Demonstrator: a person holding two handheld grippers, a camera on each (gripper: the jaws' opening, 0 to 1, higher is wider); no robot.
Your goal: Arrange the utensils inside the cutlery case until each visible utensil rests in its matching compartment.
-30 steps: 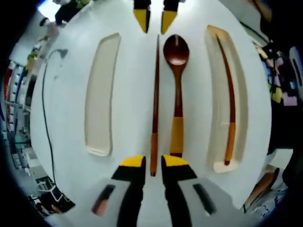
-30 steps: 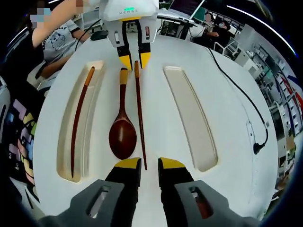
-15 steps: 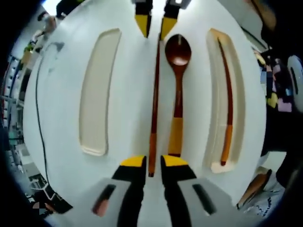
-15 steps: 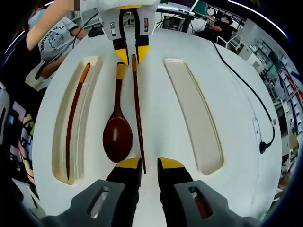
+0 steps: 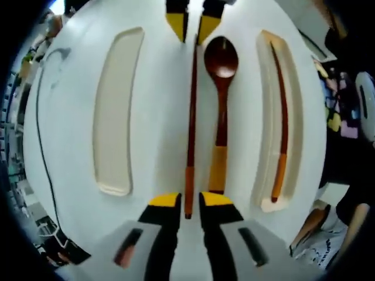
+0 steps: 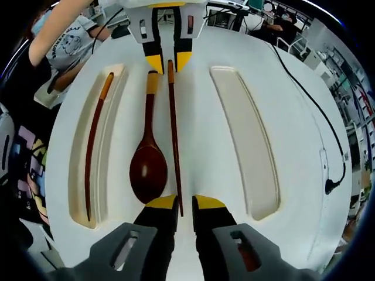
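Note:
A dark wooden chopstick (image 5: 190,129) (image 6: 173,129) lies on the white table beside a wooden spoon (image 5: 220,105) (image 6: 148,164). The left gripper (image 5: 188,202) (image 6: 169,61) stands open, its yellow tips straddling the chopstick's orange handle end. At the thin end, the right gripper (image 6: 184,205) (image 5: 191,24) is open too, one tip on each side. A second chopstick (image 5: 282,123) (image 6: 94,146) rests in a long cream tray (image 5: 299,117) (image 6: 75,175). Another long tray (image 5: 114,111) (image 6: 246,140) on the far side of the loose chopstick holds nothing.
A black cable (image 5: 40,129) (image 6: 310,111) runs along the table's edge past the bare tray. A person (image 6: 64,41) in a printed shirt stands behind the left gripper. Cluttered desks ring the table.
Both views have shifted slightly with the hands. The grippers stay at the two ends of the loose chopstick; the utensils and trays have not moved.

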